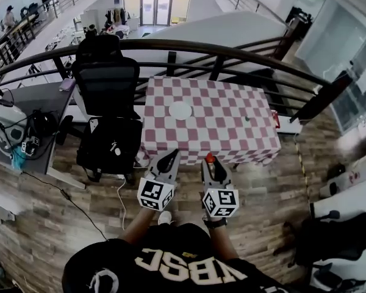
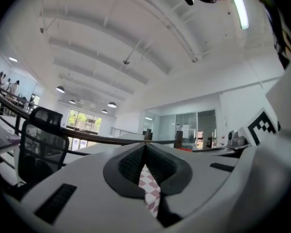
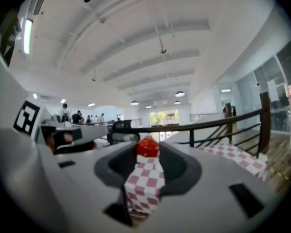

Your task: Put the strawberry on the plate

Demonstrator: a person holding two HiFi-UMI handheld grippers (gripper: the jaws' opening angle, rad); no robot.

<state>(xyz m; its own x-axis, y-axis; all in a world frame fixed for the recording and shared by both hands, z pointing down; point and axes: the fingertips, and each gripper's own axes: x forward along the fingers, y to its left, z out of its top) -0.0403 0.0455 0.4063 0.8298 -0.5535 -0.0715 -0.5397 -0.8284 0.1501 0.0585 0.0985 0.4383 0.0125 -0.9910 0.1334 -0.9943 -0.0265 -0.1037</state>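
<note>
We see the strawberry (image 3: 147, 147), small, red and speckled, pinched at the very tips of the right gripper (image 1: 210, 160) and held up in the air in front of the near edge of the red-and-white checked table (image 1: 226, 124). The plate (image 1: 180, 110) is white, round and flat. It lies on that table, left of its middle, well apart from the strawberry.

White block letters are showing upside down across the person's black shirt (image 1: 171, 258), apparently reading "WBSC", the first letter uncertain. No other text is reading legibly.
</note>
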